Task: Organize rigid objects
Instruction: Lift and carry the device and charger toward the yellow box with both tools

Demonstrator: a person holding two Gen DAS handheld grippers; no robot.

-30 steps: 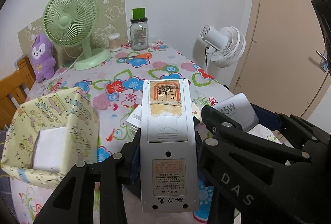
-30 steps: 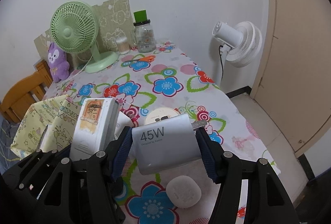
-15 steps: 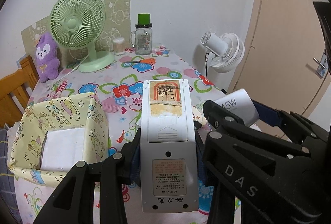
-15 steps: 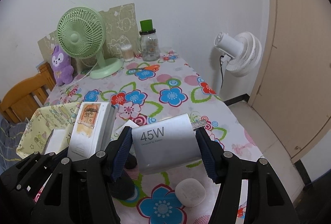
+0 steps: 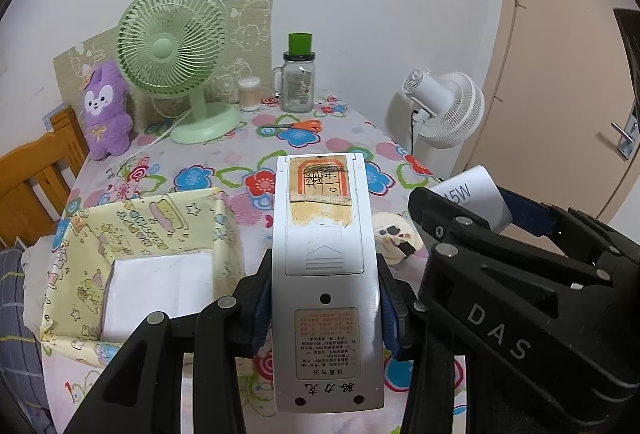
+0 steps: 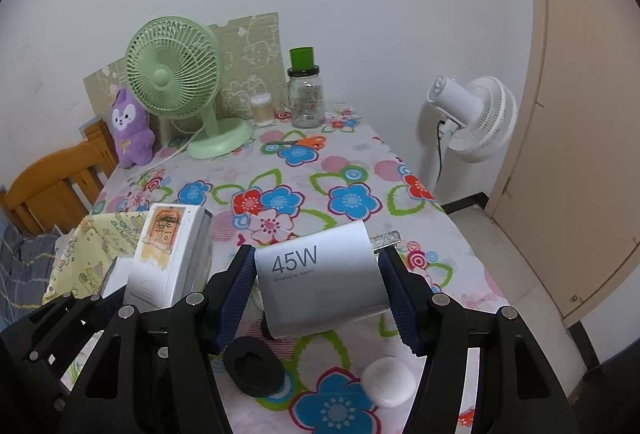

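A yellow cartoon-print box (image 5: 132, 234) on the bench (image 5: 240, 157) held a white block (image 5: 156, 286). Left fingers (image 5: 262, 310) gripped a remote (image 5: 324, 274); right fingers (image 6: 394, 298) gripped a charger (image 6: 320, 286) marked "45W".

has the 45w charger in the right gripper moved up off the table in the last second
Yes. The 45W charger, clamped in the right gripper, has risen: in the right wrist view the white puck on the tablecloth sits farther below it than before.

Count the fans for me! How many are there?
2. The green fan stands on the flowery table at its far end, beside the purple plush toy. The white fan stands on the floor past the table's right edge, by the wall.
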